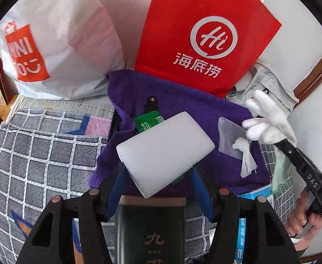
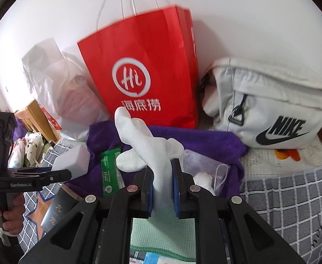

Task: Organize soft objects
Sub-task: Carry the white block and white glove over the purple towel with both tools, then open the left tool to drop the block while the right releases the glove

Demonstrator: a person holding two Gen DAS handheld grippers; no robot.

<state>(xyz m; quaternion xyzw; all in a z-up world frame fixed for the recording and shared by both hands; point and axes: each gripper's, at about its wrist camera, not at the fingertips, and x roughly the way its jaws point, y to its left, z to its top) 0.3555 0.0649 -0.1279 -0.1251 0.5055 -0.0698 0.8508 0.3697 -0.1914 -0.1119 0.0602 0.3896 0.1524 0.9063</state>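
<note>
1. Right wrist view, nearest the lens: the right gripper point(image 2: 162, 187) has its jaws pressed onto the cuff of a white glove point(image 2: 143, 145), whose limp fingers stick up and forward beyond the blue pads point(image 2: 176, 189).
2. Below that gripper lies a pale green cloth point(image 2: 161, 231) with a darker green edge.
3. Left wrist view, nearest the lens: the left gripper point(image 1: 161, 160) pinches a white foam block point(image 1: 165, 147) between its blue-lined fingers; the block is tilted, one corner pointing down toward the camera.
4. Under the left gripper sits a dark box with gold characters point(image 1: 152, 231).
5. A grey checked blanket point(image 1: 39, 154) covers the bed on the left of that view.
6. Just past the block, a purple towel point(image 1: 183, 101) is spread over the blanket. On it lie a green packet point(image 1: 147, 121), partly hidden by the block, a clear pouch point(image 1: 229, 136) and a knotted white tissue point(image 1: 246, 156).
7. At the right of the left wrist view, the glove point(image 1: 268, 121) hangs in the other gripper above the towel's edge, and a bare hand point(image 1: 304, 213) grips that tool's handle.
8. Behind the towel stands a red paper bag point(image 2: 143, 66) with white rope handles and a white logo, upright against the wall.
9. Left of it leans a white plastic shopping bag point(image 1: 57, 50) with an orange logo.
10. Right of the red bag rests a white Nike bag point(image 2: 271, 110) with a black zipper pull, touching the wall.
</note>
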